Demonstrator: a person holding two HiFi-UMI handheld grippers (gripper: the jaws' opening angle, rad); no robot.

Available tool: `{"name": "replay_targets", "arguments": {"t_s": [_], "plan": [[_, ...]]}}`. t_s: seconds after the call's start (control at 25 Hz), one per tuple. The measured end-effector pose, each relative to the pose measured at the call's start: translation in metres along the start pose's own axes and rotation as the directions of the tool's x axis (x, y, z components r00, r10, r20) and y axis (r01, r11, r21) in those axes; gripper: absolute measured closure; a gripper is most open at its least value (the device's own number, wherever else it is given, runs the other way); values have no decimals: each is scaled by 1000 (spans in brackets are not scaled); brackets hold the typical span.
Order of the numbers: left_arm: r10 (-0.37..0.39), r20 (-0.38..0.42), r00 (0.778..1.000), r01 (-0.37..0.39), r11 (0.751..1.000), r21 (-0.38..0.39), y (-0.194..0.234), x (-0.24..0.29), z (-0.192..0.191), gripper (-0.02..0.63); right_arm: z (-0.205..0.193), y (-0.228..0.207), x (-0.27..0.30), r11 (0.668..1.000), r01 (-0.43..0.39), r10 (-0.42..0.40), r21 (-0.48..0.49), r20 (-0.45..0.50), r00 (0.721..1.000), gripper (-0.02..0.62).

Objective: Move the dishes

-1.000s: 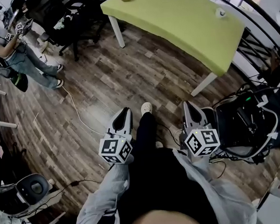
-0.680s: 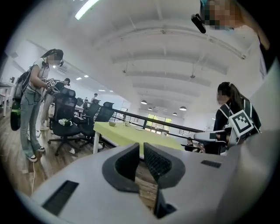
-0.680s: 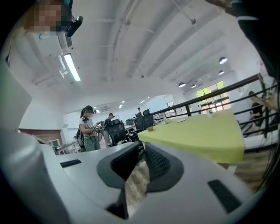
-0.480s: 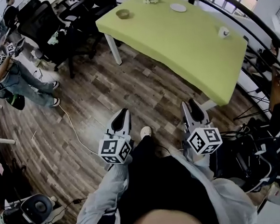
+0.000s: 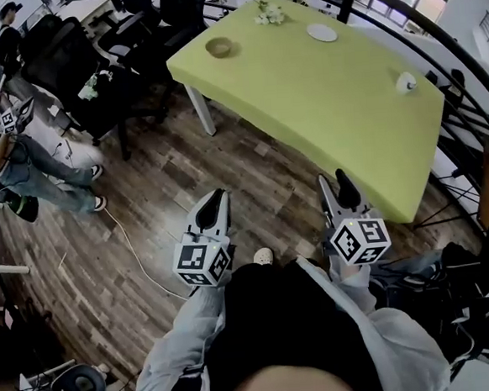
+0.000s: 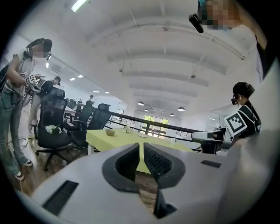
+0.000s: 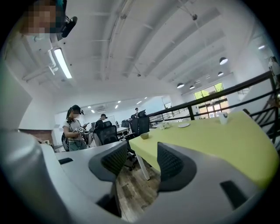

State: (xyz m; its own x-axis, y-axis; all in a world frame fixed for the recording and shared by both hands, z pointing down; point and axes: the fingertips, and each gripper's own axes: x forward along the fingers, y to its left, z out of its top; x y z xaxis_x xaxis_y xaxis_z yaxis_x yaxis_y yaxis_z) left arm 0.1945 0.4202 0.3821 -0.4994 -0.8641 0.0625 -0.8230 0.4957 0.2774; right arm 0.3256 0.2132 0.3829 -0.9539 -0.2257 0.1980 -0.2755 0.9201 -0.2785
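Observation:
Dishes stand on the green table [image 5: 331,116]: a brown bowl [image 5: 218,46] at the far left, a white plate [image 5: 322,32] at the back, a white cup [image 5: 406,82] near the right edge. Both grippers hover over the wooden floor, short of the table's near edge, and neither touches a dish. My left gripper [image 5: 215,201] is shut and empty, its pads [image 6: 155,162] almost meeting. My right gripper [image 5: 336,183] is open; its jaws have just been opening with nothing between them. The right gripper view shows the bowl [image 7: 144,136], plate [image 7: 183,125] and cup [image 7: 223,117] beyond the spread fingers [image 7: 168,162].
Black office chairs [image 5: 74,69] stand left of the table. A dark railing [image 5: 464,97] runs behind and to the right of it. A person [image 5: 6,159] stands at the far left. A white cable [image 5: 125,233] lies on the floor. Small flowers [image 5: 269,13] sit at the table's back.
Both grippers have come forward toward the green table, which now fills more of the head view. The right jaws went from shut to open. The left jaws stayed shut.

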Motion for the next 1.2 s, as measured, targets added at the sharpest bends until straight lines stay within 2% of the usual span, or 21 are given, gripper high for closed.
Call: {"name": "replay_targets", "arguments": {"t_s": [0.24, 0.36, 0.56, 0.84, 0.96, 1.2], "plan": [[-5, -60, 998, 2, 999, -49, 14, 15, -19, 563, -23, -10, 21, 999, 40, -41, -11, -85, 996, 374], [7, -83, 997, -13, 997, -75, 23, 20, -30, 563, -25, -21, 32, 998, 57, -56, 7, -97, 994, 371], [33, -96, 995, -42, 995, -93, 47, 41, -35, 563, -28, -23, 71, 999, 33, -33, 0, -122, 992, 371], [68, -94, 993, -75, 994, -74, 86, 104, -21, 563, -3, -47, 153, 1000, 6, -6, -1, -121, 993, 368], [91, -82, 993, -97, 993, -71, 105, 141, -3, 563, 16, -54, 195, 1000, -16, 15, -4, -120, 993, 368], [91, -39, 995, -91, 996, -21, 123, 217, 39, 563, 50, -79, 269, 999, -44, 42, -15, -133, 990, 368]]}}
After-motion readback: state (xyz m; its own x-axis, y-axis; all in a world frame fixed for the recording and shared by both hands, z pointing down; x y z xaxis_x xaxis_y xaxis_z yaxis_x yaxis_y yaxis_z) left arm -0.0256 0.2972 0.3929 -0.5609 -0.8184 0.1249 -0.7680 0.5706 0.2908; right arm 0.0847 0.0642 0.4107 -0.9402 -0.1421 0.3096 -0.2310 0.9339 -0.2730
